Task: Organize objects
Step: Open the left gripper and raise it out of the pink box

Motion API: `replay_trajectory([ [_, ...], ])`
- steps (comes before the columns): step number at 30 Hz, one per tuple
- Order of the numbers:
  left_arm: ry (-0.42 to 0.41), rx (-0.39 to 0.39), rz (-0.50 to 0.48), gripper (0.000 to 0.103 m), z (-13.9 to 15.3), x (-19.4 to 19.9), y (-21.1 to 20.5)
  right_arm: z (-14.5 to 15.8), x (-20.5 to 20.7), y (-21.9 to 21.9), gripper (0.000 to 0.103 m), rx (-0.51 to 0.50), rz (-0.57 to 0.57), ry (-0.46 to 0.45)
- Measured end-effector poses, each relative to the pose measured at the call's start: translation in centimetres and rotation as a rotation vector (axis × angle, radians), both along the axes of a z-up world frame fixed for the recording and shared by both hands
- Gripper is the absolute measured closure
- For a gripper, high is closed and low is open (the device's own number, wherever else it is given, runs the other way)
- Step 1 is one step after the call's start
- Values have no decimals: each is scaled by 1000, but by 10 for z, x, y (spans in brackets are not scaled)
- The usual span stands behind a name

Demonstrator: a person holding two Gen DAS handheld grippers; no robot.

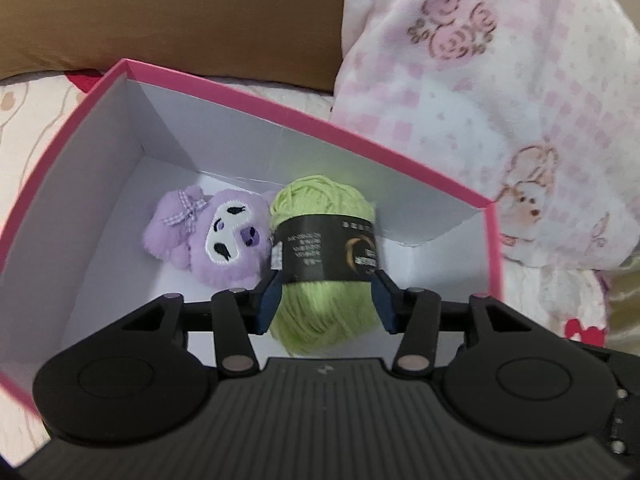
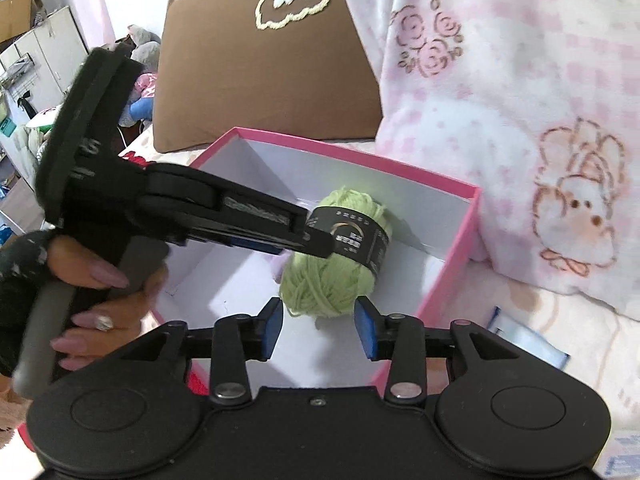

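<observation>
A pink box (image 1: pixel 280 114) with a white inside lies on the bed. In it, a purple plush toy (image 1: pixel 216 236) lies against a green yarn ball (image 1: pixel 320 208) with a black label. My left gripper (image 1: pixel 326 300) straddles the near half of the yarn, its blue pads right beside the wool without squeezing it; the ball rests on the box floor. In the right wrist view the left gripper (image 2: pixel 320 242) reaches in from the left over the yarn (image 2: pixel 336 276) and hides most of the plush (image 2: pixel 280 262). My right gripper (image 2: pixel 319 326) hovers open above the near part of the box (image 2: pixel 440 178), with nothing gripped.
A brown pillow (image 2: pixel 264 76) stands behind the box, and a pink-and-white blanket (image 2: pixel 520 120) is heaped to its right. A person's hand (image 2: pixel 92 280) holds the left gripper's handle. A blue-and-white packet (image 2: pixel 532 336) lies on the sheet right of the box. Cluttered shelves stand at the far left.
</observation>
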State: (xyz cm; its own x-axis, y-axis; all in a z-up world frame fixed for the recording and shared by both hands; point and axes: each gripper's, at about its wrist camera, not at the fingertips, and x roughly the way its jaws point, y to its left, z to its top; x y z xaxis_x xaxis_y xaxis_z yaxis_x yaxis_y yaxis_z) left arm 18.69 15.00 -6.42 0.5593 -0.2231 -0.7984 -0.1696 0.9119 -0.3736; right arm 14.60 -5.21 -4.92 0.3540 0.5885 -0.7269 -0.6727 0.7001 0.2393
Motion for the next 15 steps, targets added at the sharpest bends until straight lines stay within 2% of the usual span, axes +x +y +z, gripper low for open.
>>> replay_trajectory([
  [4,0,-12,-1,50,24,-16,-1,9,-8,-4,54,-14,12,-25],
  [9,23,40,-96,50,53,-30,-13,29,-17,-11,54,-25,19,-36],
  [14,27,75,-140,49,79,-55,-20,52,-30,-21,48,-25,35,-58],
  [15,28,81,-142,46,83,-60,-22,54,-30,-23,44,-15,25,-58],
])
